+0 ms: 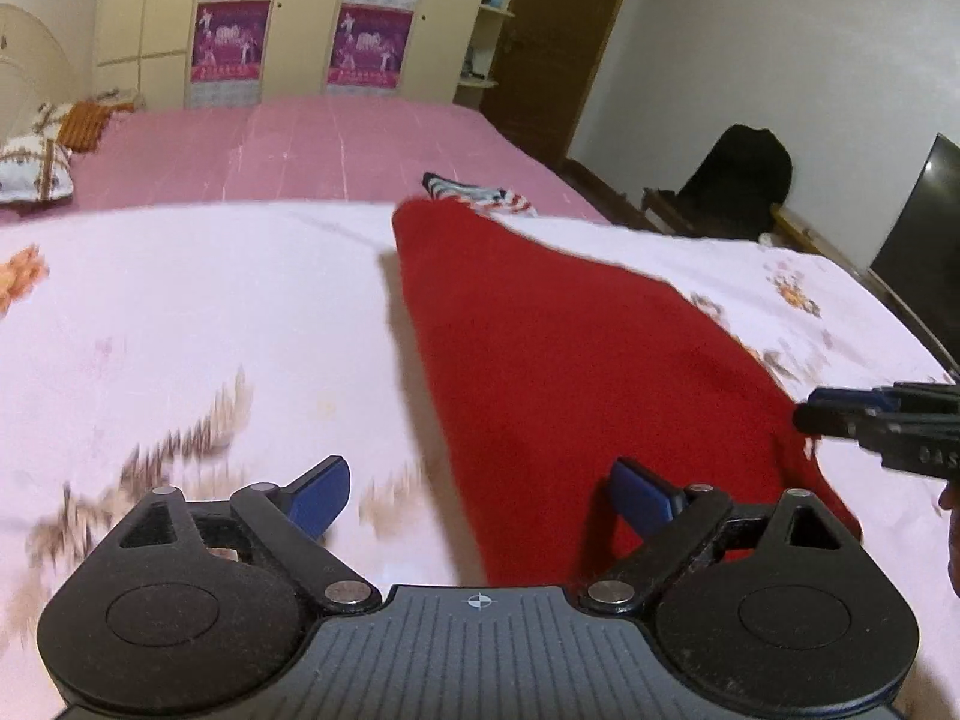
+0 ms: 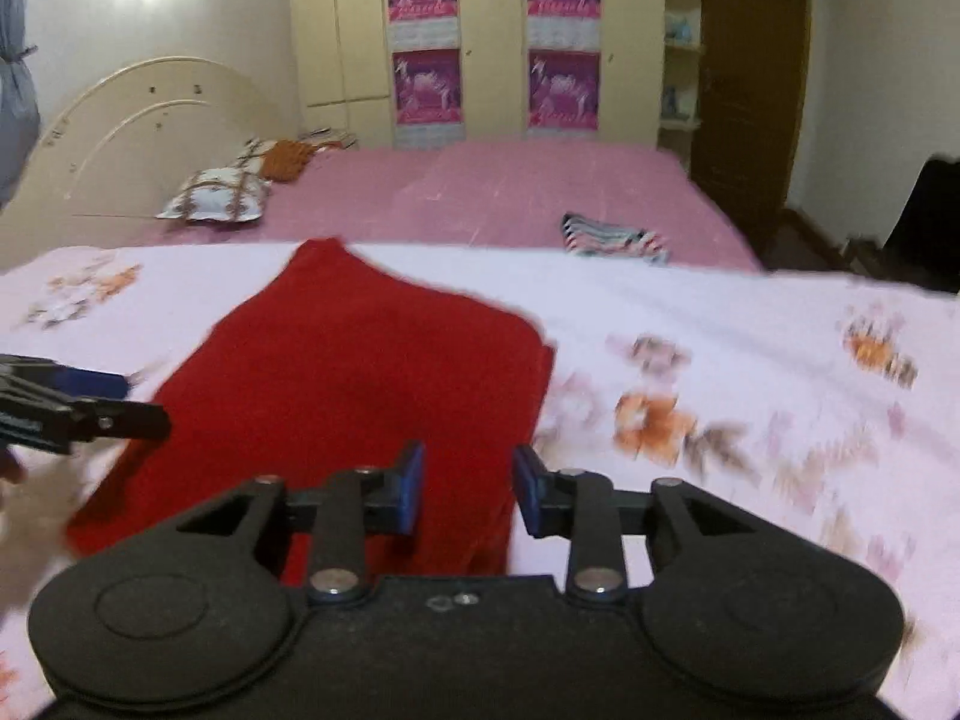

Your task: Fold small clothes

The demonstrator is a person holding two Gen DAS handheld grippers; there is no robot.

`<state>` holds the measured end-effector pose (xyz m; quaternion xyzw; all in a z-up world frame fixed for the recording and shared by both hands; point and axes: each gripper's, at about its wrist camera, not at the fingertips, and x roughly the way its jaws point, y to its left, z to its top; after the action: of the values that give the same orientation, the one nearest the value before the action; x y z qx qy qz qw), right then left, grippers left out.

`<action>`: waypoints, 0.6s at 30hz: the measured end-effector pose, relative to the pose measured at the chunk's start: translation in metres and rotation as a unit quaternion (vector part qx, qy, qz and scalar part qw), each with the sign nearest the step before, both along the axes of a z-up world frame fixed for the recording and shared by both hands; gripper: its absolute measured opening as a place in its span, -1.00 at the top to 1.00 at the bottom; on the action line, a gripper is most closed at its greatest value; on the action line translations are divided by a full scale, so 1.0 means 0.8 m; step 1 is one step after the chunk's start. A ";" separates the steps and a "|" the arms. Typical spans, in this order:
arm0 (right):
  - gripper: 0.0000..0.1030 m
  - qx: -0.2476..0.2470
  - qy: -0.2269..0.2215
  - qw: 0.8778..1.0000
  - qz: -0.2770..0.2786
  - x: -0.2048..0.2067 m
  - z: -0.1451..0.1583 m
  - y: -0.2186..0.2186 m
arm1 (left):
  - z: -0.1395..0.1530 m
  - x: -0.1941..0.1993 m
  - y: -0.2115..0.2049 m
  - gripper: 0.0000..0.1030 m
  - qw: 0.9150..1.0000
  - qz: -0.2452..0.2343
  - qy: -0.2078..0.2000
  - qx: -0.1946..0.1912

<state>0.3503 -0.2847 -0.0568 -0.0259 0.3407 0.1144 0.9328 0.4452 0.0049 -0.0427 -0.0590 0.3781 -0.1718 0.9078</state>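
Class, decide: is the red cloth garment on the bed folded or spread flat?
Cannot tell. The red cloth garment lies on the floral sheet, and no fold line shows through the blur.

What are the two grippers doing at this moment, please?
Left gripper: open, holding nothing, over the red garment.
Right gripper: open, empty, above the same garment.

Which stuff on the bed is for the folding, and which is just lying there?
For the folding:
red cloth
left gripper
right gripper
white sheet, the work surface

Just lying there:
striped cloth
pillow
orange cloth
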 end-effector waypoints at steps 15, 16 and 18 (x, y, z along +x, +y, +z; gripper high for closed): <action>0.84 0.062 0.096 0.993 0.014 -0.044 -0.024 0.009 | -0.021 -0.033 -0.008 -0.81 1.000 -0.003 0.026 0.015; 0.85 0.054 0.090 0.994 0.017 -0.048 -0.019 0.009 | -0.019 -0.035 -0.007 -0.81 1.000 -0.003 0.023 0.018; 0.86 0.025 0.082 0.996 0.022 -0.052 -0.015 0.010 | -0.021 -0.038 -0.007 -0.82 0.999 -0.006 0.020 0.042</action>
<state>0.3087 -0.2763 -0.0690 -0.0008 0.4122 0.1448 0.8995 0.4151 -0.0008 -0.0592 -0.0218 0.4039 -0.1603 0.9004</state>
